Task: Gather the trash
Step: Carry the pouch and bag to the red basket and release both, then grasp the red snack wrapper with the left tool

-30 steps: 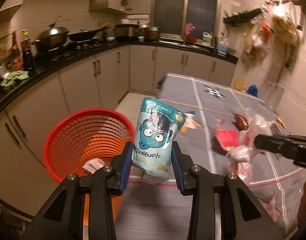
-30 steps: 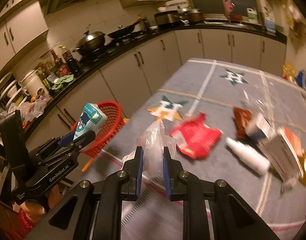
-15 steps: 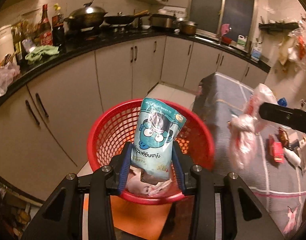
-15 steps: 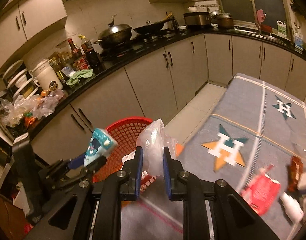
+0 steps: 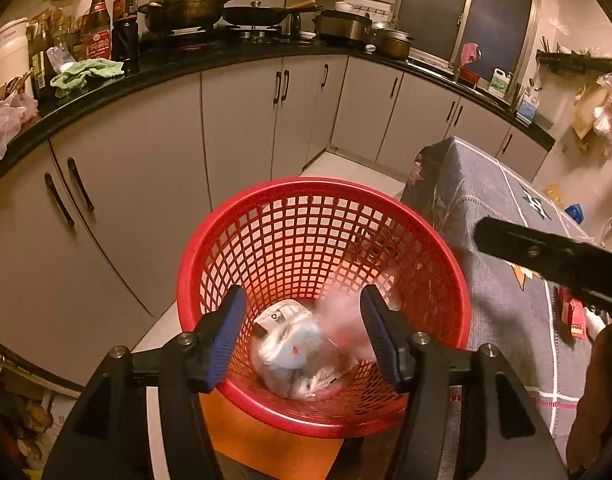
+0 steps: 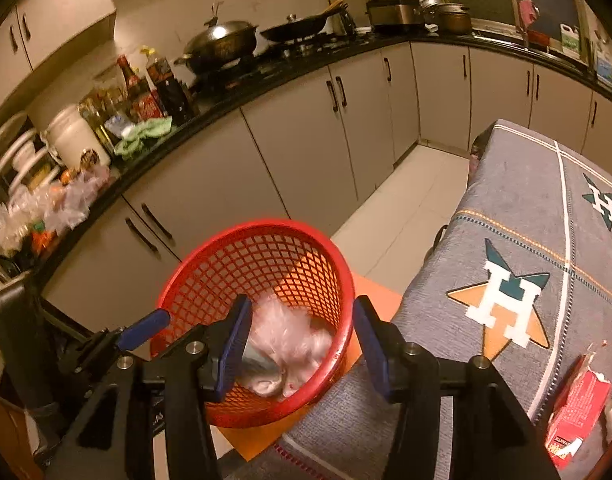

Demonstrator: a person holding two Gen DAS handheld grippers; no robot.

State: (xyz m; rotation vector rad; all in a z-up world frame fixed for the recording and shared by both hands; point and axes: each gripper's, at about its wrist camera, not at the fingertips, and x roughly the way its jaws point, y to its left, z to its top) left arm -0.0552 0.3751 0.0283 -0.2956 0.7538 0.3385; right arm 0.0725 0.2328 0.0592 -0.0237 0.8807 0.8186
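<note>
— Trash sits in the red mesh basket (image 5: 322, 216), which stands on an orange surface just beside the table (image 6: 518, 208) with the grey star-print cloth. Where exactly does each piece lie?

— At the bottom: the pale blue snack pouch (image 5: 289, 340), with the clear plastic bag (image 6: 289, 336) blurred beside it, touching it.

— And on the cloth?

— One red packet (image 6: 578, 412) near the right edge, well apart from the basket.

— How does the left gripper (image 5: 301, 336) stand?

— Above the basket, jaws just spread apart to about half width, nothing pressed between the blue pads.

— The right gripper (image 6: 297, 344)?

— Likewise just opened to about half, holding nothing, over the basket's rim.
</note>
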